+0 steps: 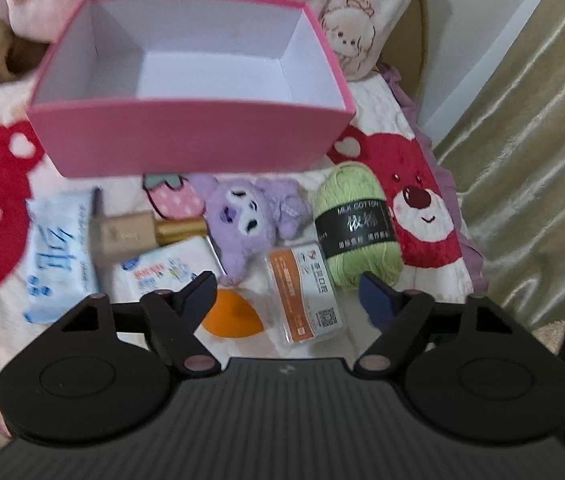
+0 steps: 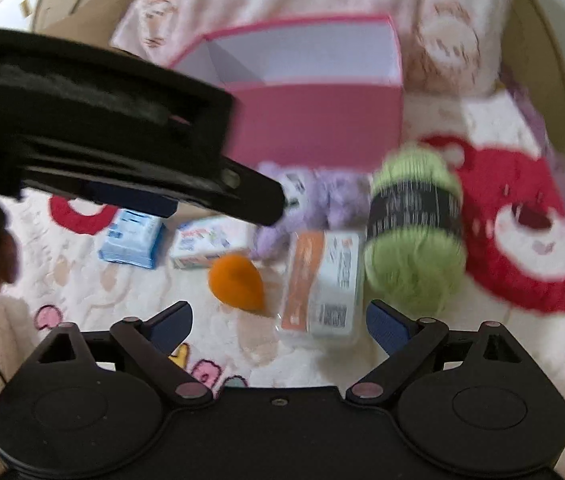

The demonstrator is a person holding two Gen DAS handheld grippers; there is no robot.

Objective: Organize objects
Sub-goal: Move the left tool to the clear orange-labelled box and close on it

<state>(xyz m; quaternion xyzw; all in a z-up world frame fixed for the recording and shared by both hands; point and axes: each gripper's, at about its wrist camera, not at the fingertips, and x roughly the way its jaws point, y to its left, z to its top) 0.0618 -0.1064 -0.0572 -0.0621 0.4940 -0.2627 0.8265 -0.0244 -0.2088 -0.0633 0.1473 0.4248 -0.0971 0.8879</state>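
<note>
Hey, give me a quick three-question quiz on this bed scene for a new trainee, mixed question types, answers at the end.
1. True or false: the pink box already holds an item.
2. Which lies right beside the green yarn? A) blue tissue pack B) orange-labelled packet C) gold tube
3. Fill in: the left hand-held gripper holds ____.

Key
1. False, it is empty.
2. B
3. Nothing; no item sits between its open jaws.
</note>
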